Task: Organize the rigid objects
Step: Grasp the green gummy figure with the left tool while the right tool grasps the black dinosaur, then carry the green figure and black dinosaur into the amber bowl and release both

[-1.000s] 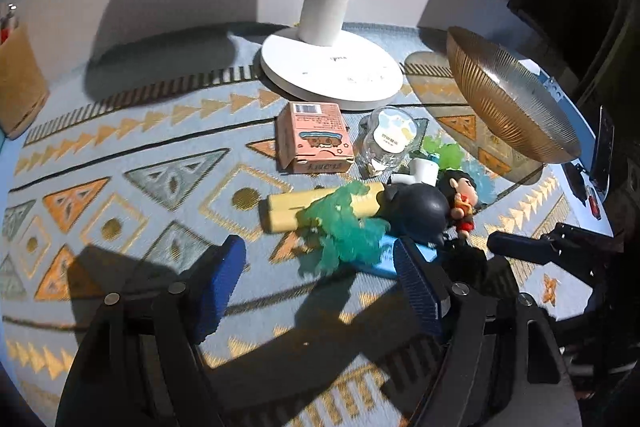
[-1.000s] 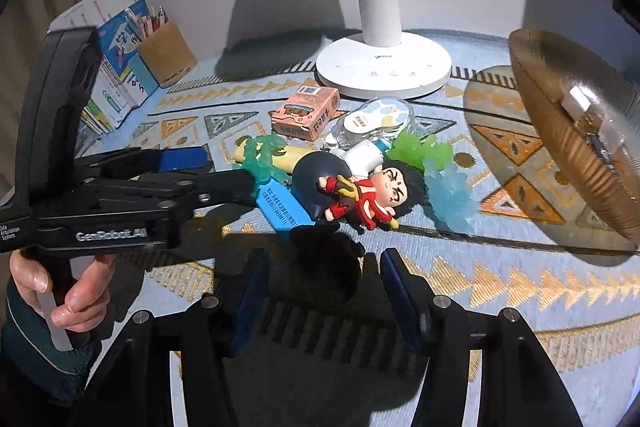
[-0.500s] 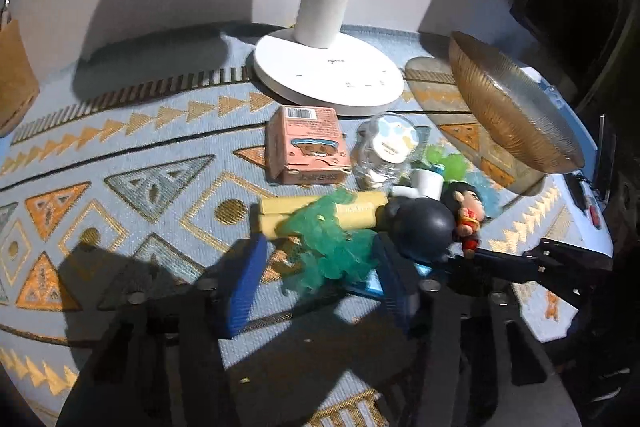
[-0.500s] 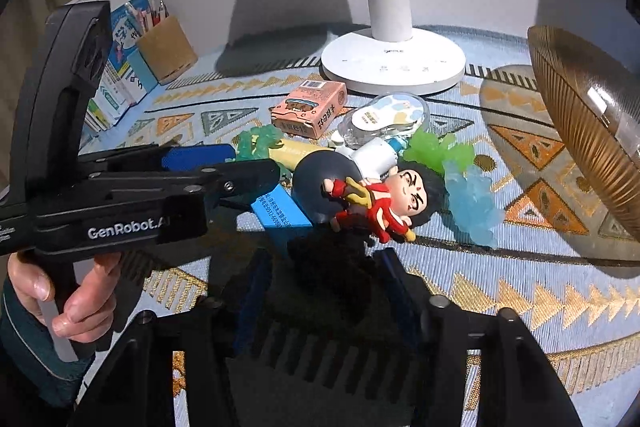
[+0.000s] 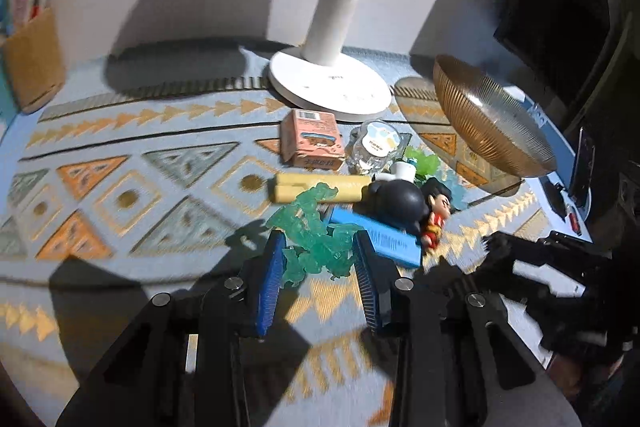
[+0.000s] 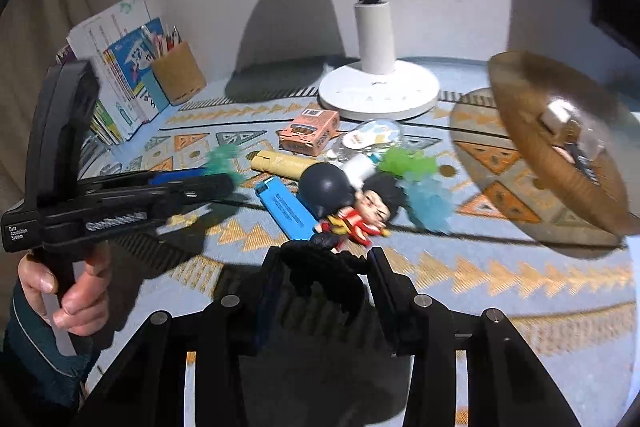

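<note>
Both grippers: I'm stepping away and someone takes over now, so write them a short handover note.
Left gripper: jaws just closed on the teal translucent spiky toy.
Right gripper: jaws just closed on a black spiky toy.
Between them: blue lighter, yellow tube, red-and-black figurine, pink box, clear jar, green and pale-blue spiky toys.
Amber ribbed glass bowl is tilted at right, small items inside.
Done: two grasps. Left: the rest of the pile.

Patterned cloth (image 5: 160,195) bears lamp base (image 5: 328,87), amber bowl (image 5: 492,131), toys.
</note>
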Motion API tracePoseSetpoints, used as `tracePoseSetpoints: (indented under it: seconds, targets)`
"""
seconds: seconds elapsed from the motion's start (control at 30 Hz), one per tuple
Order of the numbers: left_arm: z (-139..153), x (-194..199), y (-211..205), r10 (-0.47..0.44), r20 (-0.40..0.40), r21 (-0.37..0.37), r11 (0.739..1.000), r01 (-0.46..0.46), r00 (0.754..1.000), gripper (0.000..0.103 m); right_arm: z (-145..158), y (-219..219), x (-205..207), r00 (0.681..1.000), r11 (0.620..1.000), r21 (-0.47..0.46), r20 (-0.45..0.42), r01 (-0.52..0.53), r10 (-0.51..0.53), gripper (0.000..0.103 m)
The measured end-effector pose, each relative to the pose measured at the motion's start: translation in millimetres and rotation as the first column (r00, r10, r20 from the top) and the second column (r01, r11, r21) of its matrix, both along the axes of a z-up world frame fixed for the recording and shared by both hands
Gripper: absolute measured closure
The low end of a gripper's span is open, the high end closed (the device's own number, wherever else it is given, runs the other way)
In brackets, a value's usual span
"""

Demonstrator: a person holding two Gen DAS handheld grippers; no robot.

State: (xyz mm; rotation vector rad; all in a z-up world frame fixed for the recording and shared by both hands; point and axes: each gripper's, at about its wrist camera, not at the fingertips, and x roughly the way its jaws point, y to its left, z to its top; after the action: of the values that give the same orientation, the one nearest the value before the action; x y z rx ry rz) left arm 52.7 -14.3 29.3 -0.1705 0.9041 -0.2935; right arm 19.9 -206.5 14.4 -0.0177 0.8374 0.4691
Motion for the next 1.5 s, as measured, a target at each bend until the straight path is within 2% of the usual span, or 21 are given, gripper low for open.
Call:
tracePoseSetpoints:
  seconds: [0.13, 0.33, 0.4, 0.43, 0.5, 0.57, 0.83, 0.97, 1.03, 1.07, 1.1, 1.13, 1.27, 1.33, 1.5]
  targets:
    - [2, -28, 12, 0.016, 0.014, -0.008, 1.000, -0.016, 1.000, 0.072, 1, -18, -18, 0.999, 0.999, -0.018, -0.013, 0.037, -0.037, 0.061]
    - [-14, -39, 0, 0.013, 0.022, 0.039, 0.999, -0.014, 1.000, 0.072, -25, -24, -22, 0.988, 0.995, 0.008, -0.125, 0.097, -0.096, 0.061]
    - [-15, -42, -4, 0.000, 0.035, 0.041, 0.999, -0.002, 0.999, 0.072, -27, -24, -24, 0.988, 0.996, 0.014, -0.124, 0.094, -0.091, 0.057]
    - [-16, -44, -5, -0.004, 0.042, 0.037, 0.999, 0.002, 0.999, 0.072, -27, -24, -25, 0.988, 0.996, 0.010, -0.131, 0.085, -0.083, 0.046]
    - [-20, -47, -5, -0.005, 0.042, 0.024, 1.000, 0.004, 0.999, 0.072, -27, -25, -30, 0.990, 0.999, 0.008, -0.128, 0.053, -0.051, 0.039]
    - [-23, -46, -6, 0.000, 0.031, 0.036, 0.999, -0.001, 1.000, 0.072, -27, -27, -39, 0.994, 1.000, -0.013, -0.111, 0.015, -0.017, 0.039]
    - [-24, -48, -9, -0.006, 0.044, 0.045, 0.999, 0.004, 0.999, 0.071, -32, -23, -35, 0.994, 0.999, -0.025, -0.101, 0.027, -0.029, 0.038]
    - [-24, -47, -8, -0.007, 0.039, 0.034, 0.999, 0.005, 0.999, 0.071, -33, -11, -31, 0.996, 0.996, -0.076, -0.070, 0.045, -0.050, 0.038]
    - [-24, -47, -7, -0.007, 0.039, 0.029, 1.000, 0.006, 0.999, 0.071, -34, -8, -29, 0.995, 0.993, -0.090, -0.056, 0.077, -0.082, 0.049]
    - [-24, -47, -7, -0.009, 0.040, 0.028, 1.000, 0.008, 0.999, 0.071, -33, -8, -29, 0.995, 0.994, -0.083, -0.050, 0.077, -0.082, 0.051]
    - [-24, -48, -7, -0.010, 0.042, 0.030, 1.000, 0.009, 0.999, 0.071, -32, -7, -29, 0.996, 0.995, -0.074, -0.049, 0.071, -0.075, 0.058]
    - [-24, -48, -8, -0.009, 0.044, 0.035, 0.999, 0.007, 0.999, 0.071, -32, -5, -29, 0.996, 0.996, -0.060, -0.055, 0.060, -0.064, 0.061]
    - [-23, -49, -11, 0.003, 0.053, 0.064, 0.998, -0.007, 0.999, 0.071, -31, 1, -34, 0.998, 0.993, -0.098, -0.020, 0.063, -0.065, 0.061]
    - [-22, -49, -11, 0.011, 0.058, 0.077, 0.997, -0.015, 0.998, 0.071, -27, -1, -37, 0.998, 0.996, -0.078, -0.012, 0.053, -0.054, 0.061]
    - [-2, -53, -19, -0.002, 0.080, 0.065, 0.998, -0.003, 0.997, 0.071, 1, -23, -45, 0.995, 0.994, -0.064, 0.057, 0.089, -0.086, 0.061]
